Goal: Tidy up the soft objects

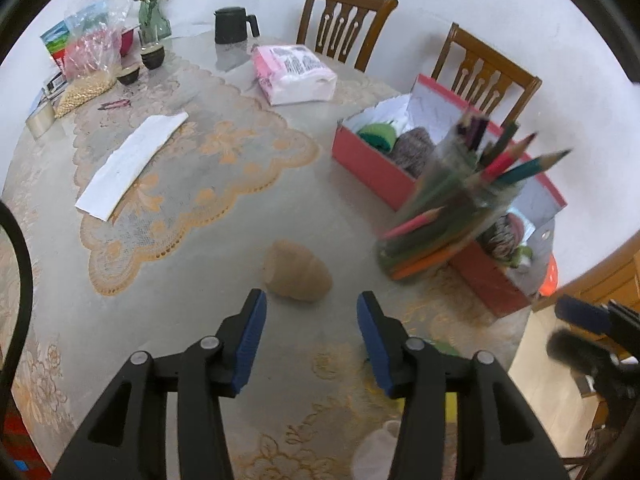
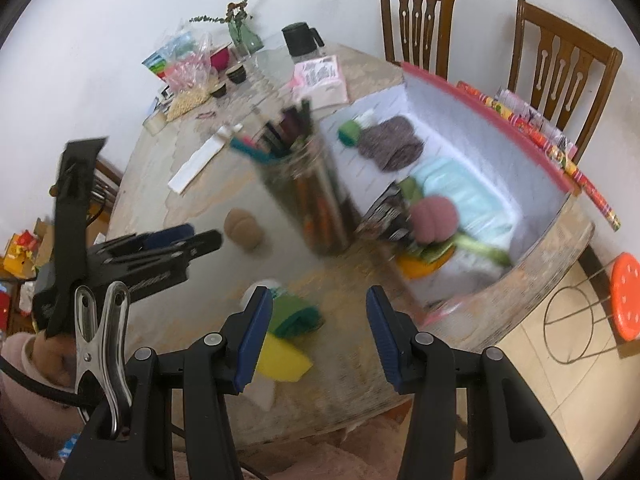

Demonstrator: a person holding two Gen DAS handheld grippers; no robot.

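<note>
A tan soft lump [image 1: 297, 272] lies on the glass-topped table [image 1: 208, 320] just beyond the fingertips of my left gripper [image 1: 312, 308], which is open with nothing between its pads. A red box [image 1: 376, 168] at the right holds a green roll and grey-brown yarn [image 1: 412, 148]. In the right wrist view, my right gripper [image 2: 320, 304] is open above the table's near edge. A green soft roll [image 2: 298, 316] and a yellow piece [image 2: 284, 354] lie by its left finger, untouched. The box [image 2: 480, 100] also holds a pink ball [image 2: 434, 218] and pale blue cloth [image 2: 460, 184].
A glass jar of coloured pencils [image 1: 448, 208] stands close in front of the box. A paper strip [image 1: 132, 164], a pink tissue pack [image 1: 294, 74], a black jug [image 1: 232, 26], cups and bags sit farther back. Two wooden chairs [image 1: 344, 24] stand behind; an orange stool [image 2: 626, 296] is beside the table.
</note>
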